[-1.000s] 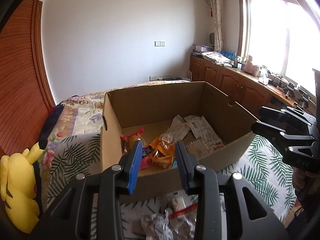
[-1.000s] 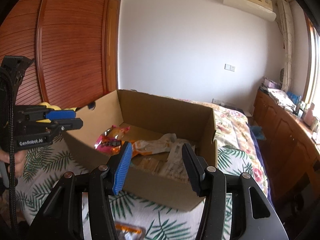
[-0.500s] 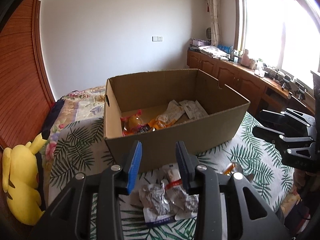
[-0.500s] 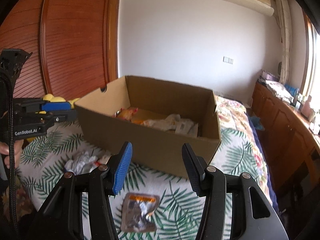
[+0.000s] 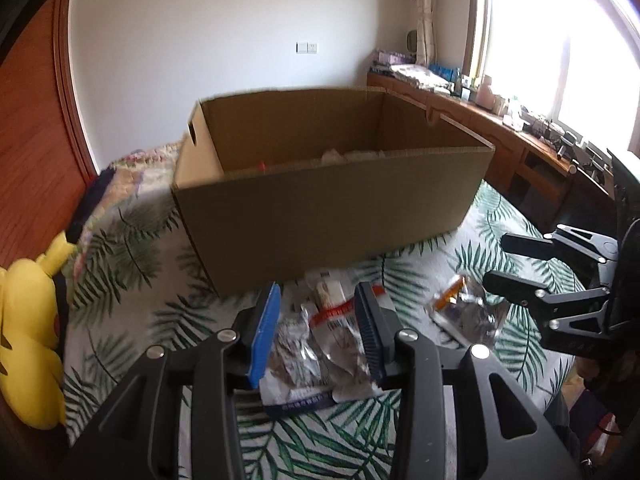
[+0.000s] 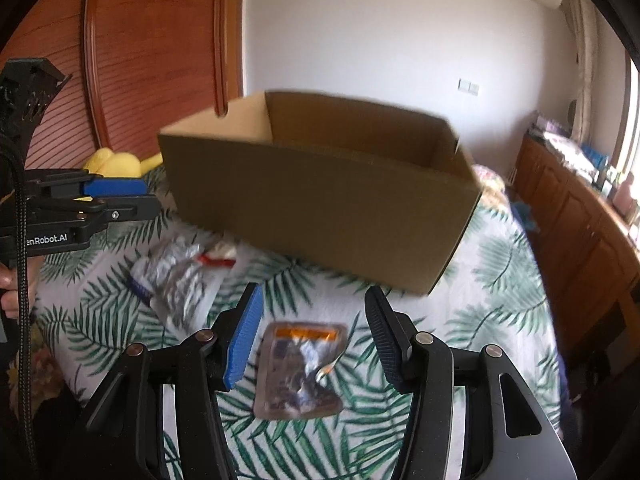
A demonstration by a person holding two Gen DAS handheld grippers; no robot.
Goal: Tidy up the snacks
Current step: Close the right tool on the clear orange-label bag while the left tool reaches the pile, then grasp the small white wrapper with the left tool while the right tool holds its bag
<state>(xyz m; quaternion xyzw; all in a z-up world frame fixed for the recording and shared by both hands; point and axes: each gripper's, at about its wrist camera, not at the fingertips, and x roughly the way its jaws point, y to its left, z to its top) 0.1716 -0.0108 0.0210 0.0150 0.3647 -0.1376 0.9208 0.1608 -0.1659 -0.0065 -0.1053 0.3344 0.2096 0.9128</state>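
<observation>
Low in each frame, the left gripper (image 5: 316, 336) gapes empty over crinkly foil packets (image 5: 320, 344) and the right gripper (image 6: 314, 338) over a flat, probably slippery pouch (image 6: 300, 364), best pinched at an edge, before the box (image 6: 320, 196).

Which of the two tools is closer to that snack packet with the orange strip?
The right tool. The orange-strip packet lies directly between its open fingers. The left tool sits off to the packet's left, over the silver packets instead.
</observation>
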